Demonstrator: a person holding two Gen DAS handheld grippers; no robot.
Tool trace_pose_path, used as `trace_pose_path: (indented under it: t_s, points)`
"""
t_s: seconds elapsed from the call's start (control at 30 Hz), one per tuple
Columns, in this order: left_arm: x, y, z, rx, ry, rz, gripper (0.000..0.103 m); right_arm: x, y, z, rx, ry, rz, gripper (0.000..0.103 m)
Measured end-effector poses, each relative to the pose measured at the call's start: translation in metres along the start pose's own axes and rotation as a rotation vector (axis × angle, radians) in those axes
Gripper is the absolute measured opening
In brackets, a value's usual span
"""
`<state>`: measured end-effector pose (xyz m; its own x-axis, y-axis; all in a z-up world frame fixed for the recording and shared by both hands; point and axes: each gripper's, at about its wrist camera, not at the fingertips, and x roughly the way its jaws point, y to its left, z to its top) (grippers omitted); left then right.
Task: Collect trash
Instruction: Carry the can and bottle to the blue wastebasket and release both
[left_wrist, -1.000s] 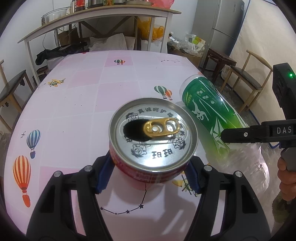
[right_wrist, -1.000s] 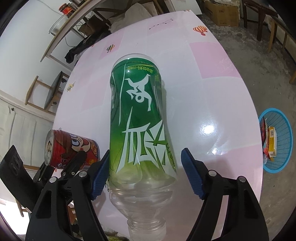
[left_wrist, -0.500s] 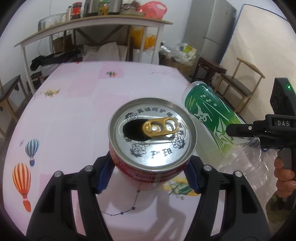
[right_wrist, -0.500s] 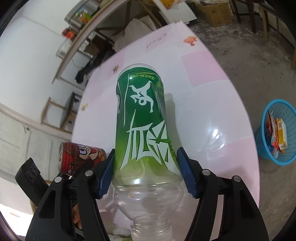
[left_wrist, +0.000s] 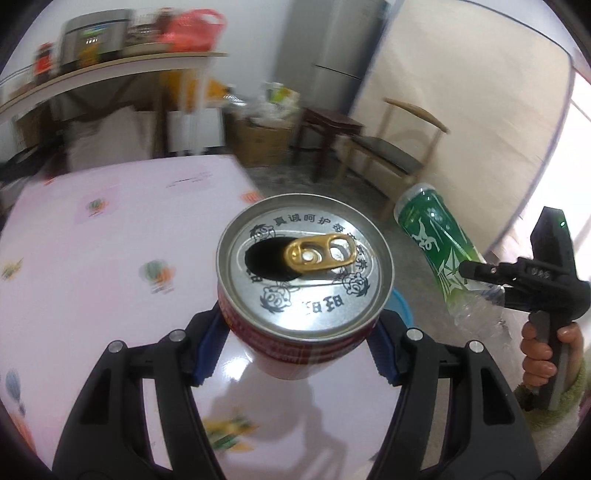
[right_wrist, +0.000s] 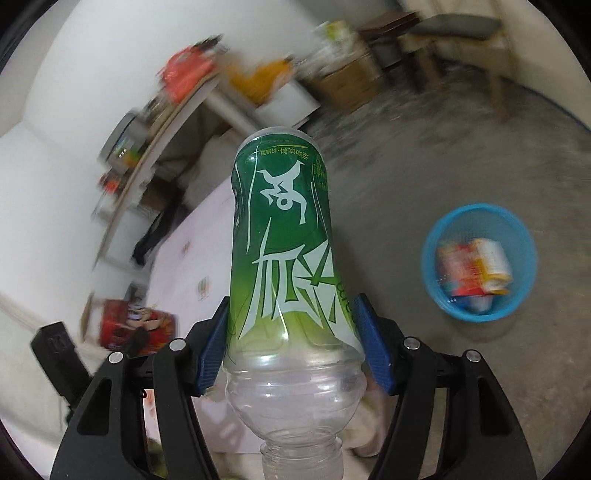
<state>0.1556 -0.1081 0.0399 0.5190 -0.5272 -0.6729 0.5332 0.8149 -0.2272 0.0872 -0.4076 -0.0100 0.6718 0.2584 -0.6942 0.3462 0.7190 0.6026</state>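
My left gripper (left_wrist: 295, 347) is shut on a red drink can (left_wrist: 304, 273) with an open silver top, held above the pink table (left_wrist: 92, 266). My right gripper (right_wrist: 291, 347) is shut on an empty plastic bottle with a green label (right_wrist: 284, 258), held base-forward in the air past the table edge. The bottle (left_wrist: 439, 247) and the right gripper also show at the right of the left wrist view. The can (right_wrist: 136, 325) shows at the left of the right wrist view. A blue trash basket (right_wrist: 480, 262) with wrappers inside stands on the floor to the right.
The pink table (right_wrist: 192, 258) lies to the left of the bottle. A wooden chair (left_wrist: 391, 155) and a small dark table (left_wrist: 328, 125) stand on the grey floor beyond. A long shelf table (left_wrist: 110, 74) with clutter and a fridge (left_wrist: 332, 55) stand at the back.
Both grippers have lifted and swung right, off the table toward the floor side. The basket has come nearer in the right wrist view. The can and bottle stay gripped.
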Motion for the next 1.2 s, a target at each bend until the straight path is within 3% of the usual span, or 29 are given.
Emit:
trace_pose_path:
  t_s: [0.23, 0.4, 0.47, 0.6, 0.7, 0.77, 0.83, 1.0, 1.2]
  points:
    - [0.06, -0.068, 0.021, 0.117, 0.103, -0.101, 0.063, 0.001, -0.095, -0.003, 0.164, 0.014, -0.12, 0.064]
    - [0.122, -0.109, 0.033, 0.144, 0.256, -0.175, 0.063, 0.03, -0.144, -0.007, 0.245, 0.064, -0.177, 0.064]
    - [0.16, -0.127, 0.039, 0.14, 0.36, -0.201, 0.063, 0.038, -0.162, -0.007, 0.277, 0.073, -0.19, 0.064]
    - [0.225, -0.162, 0.042, 0.169, 0.495, -0.194, 0.063, 0.043, -0.19, -0.009, 0.337, 0.064, -0.19, 0.064]
    - [0.263, -0.179, 0.041, 0.143, 0.539, -0.209, 0.064, 0.04, -0.204, -0.016, 0.366, 0.063, -0.188, 0.064]
    - [0.292, -0.191, 0.038, 0.164, 0.557, -0.185, 0.077, 0.041, -0.212, -0.021, 0.387, 0.069, -0.194, 0.064]
    - [0.315, -0.191, 0.037, 0.142, 0.559, -0.13, 0.078, 0.042, -0.219, -0.026, 0.403, 0.074, -0.2, 0.064]
    - [0.319, -0.176, 0.037, 0.06, 0.576, -0.136, 0.078, 0.047, -0.235, -0.031, 0.43, 0.089, -0.213, 0.064]
    - [0.279, -0.154, 0.046, 0.075, 0.515, -0.124, 0.078, 0.06, -0.239, -0.028, 0.406, 0.11, -0.247, 0.064]
